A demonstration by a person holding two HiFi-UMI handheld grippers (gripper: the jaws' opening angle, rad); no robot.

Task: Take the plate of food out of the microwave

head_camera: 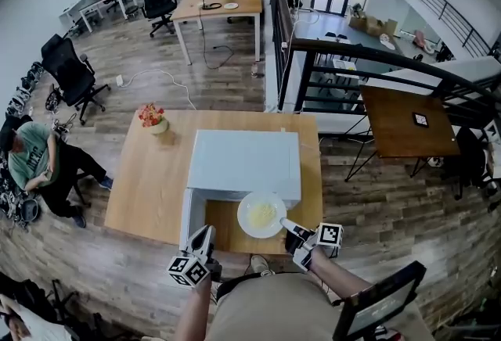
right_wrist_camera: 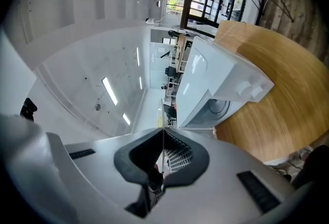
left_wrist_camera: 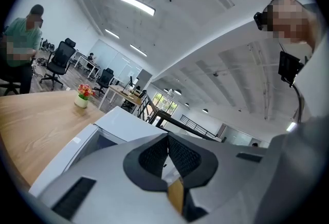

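Observation:
A white plate (head_camera: pixel 261 214) with pale yellow food hangs just in front of the white microwave (head_camera: pixel 243 163), over the table's front edge. My right gripper (head_camera: pixel 288 227) is shut on the plate's right rim. In the right gripper view the plate rim (right_wrist_camera: pixel 163 115) shows edge-on as a thin line pinched between the pads of that gripper (right_wrist_camera: pixel 163 138), with the microwave (right_wrist_camera: pixel 221 79) beyond. The microwave door (head_camera: pixel 188 218) stands open at the left. My left gripper (head_camera: pixel 205 234) is just below the door with its jaws together and nothing in them; in its own view this gripper (left_wrist_camera: pixel 167 141) points over the microwave (left_wrist_camera: pixel 118 123).
The microwave sits on a wooden table (head_camera: pixel 141 175) with a small flower pot (head_camera: pixel 154 117) at its far left corner. A person (head_camera: pixel 31 159) sits to the left. A dark wooden table (head_camera: pixel 407 124) and a black railing (head_camera: pixel 352 66) lie to the right.

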